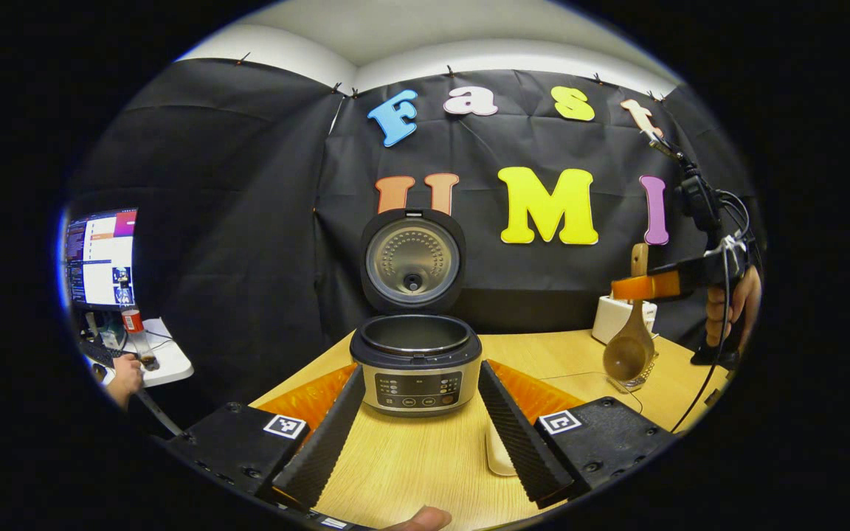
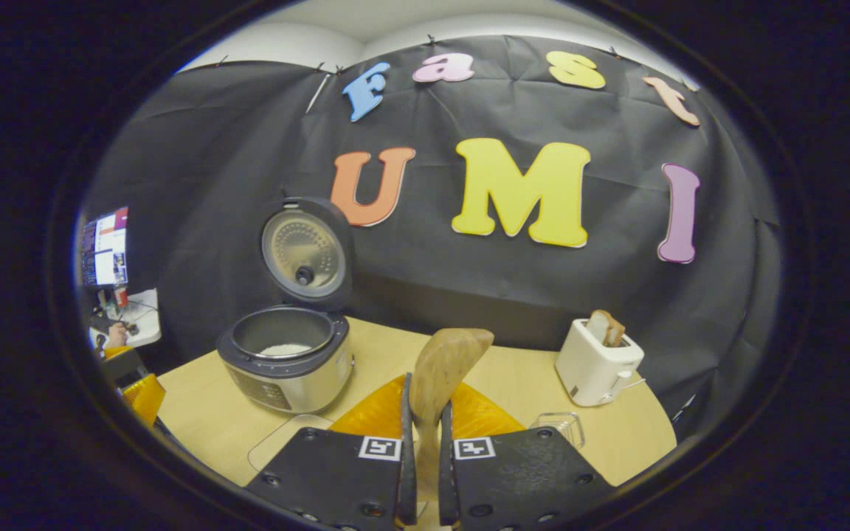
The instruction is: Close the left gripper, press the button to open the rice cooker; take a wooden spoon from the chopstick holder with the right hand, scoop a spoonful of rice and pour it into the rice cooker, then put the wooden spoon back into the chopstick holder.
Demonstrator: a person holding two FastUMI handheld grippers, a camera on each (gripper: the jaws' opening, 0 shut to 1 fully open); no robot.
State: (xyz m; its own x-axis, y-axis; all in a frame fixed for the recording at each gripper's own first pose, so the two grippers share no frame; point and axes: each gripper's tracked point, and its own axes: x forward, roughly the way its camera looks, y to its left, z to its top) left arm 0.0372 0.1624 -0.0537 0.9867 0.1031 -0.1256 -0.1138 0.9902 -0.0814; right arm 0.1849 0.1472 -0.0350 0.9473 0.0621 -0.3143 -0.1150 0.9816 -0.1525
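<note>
Wooden spoon [image 2: 440, 369], pale brown w/ a rounded bowl, sits clamped between the right gripper's [image 2: 425, 450] fingers, bowl up and held above the light wood tabletop [image 2: 528, 383], right of the cooker and near the white toaster-like holder [image 2: 596, 366] toward the tabletop's back right corner. Lid-opening looks done: the silver-and-black rice cooker [image 1: 416, 361] stands mid-tabletop w/ its round lid raised, and white rice shows at the pot bottom in the right gripper view. Judging by that, the pour may be finished, w/ spoon return to the holder left. Left gripper [image 1: 417, 413] is spread wide, holding nothing, fingers flanking the cooker's front. A clear glass dish [image 2: 559, 428] sits by the front right edge.
</note>
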